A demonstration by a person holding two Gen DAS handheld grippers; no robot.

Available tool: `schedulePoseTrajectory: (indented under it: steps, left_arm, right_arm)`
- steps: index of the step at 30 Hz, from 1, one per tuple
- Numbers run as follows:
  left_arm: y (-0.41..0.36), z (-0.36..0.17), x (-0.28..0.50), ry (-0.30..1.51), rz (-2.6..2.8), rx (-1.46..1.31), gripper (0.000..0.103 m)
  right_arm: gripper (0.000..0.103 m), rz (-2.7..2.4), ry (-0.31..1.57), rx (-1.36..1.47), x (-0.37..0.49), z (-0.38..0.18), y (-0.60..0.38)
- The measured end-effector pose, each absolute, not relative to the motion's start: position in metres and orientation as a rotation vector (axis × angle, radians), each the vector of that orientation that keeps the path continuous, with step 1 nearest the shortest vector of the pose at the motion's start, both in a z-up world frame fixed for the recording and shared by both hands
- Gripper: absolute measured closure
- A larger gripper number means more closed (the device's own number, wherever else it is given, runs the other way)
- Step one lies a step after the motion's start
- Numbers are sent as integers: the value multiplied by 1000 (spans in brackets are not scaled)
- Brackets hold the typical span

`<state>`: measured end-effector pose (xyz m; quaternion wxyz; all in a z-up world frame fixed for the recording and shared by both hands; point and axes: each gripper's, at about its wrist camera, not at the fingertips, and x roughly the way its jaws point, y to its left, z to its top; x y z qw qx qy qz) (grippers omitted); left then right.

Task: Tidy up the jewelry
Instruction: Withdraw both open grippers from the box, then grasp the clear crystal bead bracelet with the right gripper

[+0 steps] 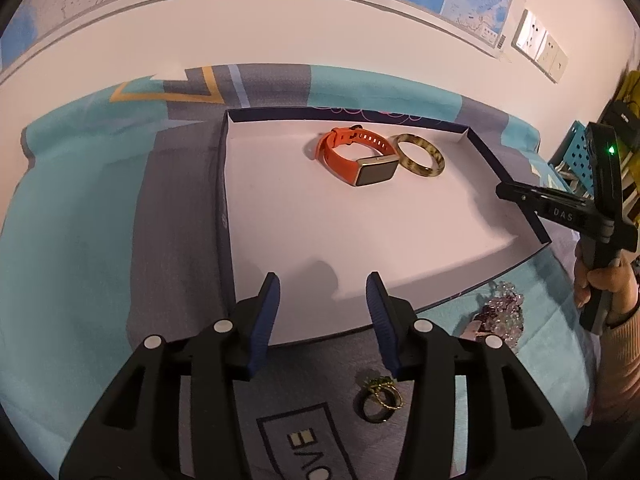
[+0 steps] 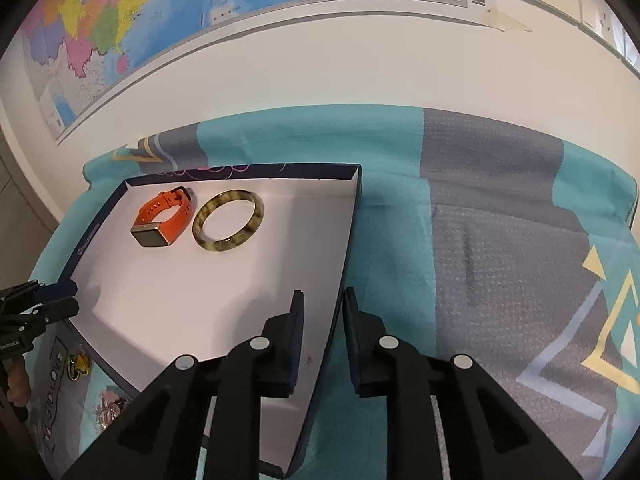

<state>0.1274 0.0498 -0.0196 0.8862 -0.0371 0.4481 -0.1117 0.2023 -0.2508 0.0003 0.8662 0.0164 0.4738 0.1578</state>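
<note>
Shallow white tray (image 1: 360,240) w/ dark navy walls sits on a teal & grey patterned cloth (image 1: 100,208), close to a pale wall w/ a map (image 2: 120,20) and sockets (image 1: 540,46). Inside the tray, toward its far side: an orange smartwatch (image 1: 356,156), strap looped and buckled, face toward the near side, and just to its right a mottled yellow-brown bangle (image 1: 420,155) lying flat. Watch & bangle are just beside each other, maybe touching at one spot; can't tell for sure. Rest of the tray floor is bare white. Left gripper (image 1: 323,292) hovers over the tray's near edge, blue-padded fingers (image 1: 269,308) spread apart, nothing between them. On the cloth outside the tray, near side, right below the left gripper's right finger: a small cluster of gold rings (image 1: 380,400), one w/ a green top. Further right on the cloth, just off the tray's near-right edge, a heap of clear & purple beads (image 1: 506,312), prob. a bracelet. Right gripper (image 2: 323,304) straddles the tray's right wall near its near corner: one finger inside over the white floor, the other outside over the cloth, wall in the gap betw. them; narrow gap, but pads don't look pressed on the wall. A hand (image 1: 600,284) w/ a pinkish sleeve holds the right gripper's handle.
</note>
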Motion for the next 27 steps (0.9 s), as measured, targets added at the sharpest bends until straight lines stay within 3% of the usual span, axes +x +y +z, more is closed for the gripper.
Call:
schedulePoseTrajectory:
  steps: [5, 9, 20, 27]
  left_arm:
    - [47, -13, 117, 889, -187, -55, 56]
    - [45, 2, 102, 818, -186, -48, 50]
    - [21, 17, 63, 738, -228, -8, 40]
    - [17, 6, 47, 762, -247, -32, 39]
  right_arm:
    - [77, 334, 873, 1, 170, 31, -250]
    - [59, 519, 820, -76, 119, 51, -229]
    - [60, 764, 886, -243, 52, 24, -159]
    - [76, 727, 911, -242, 61, 13, -148]
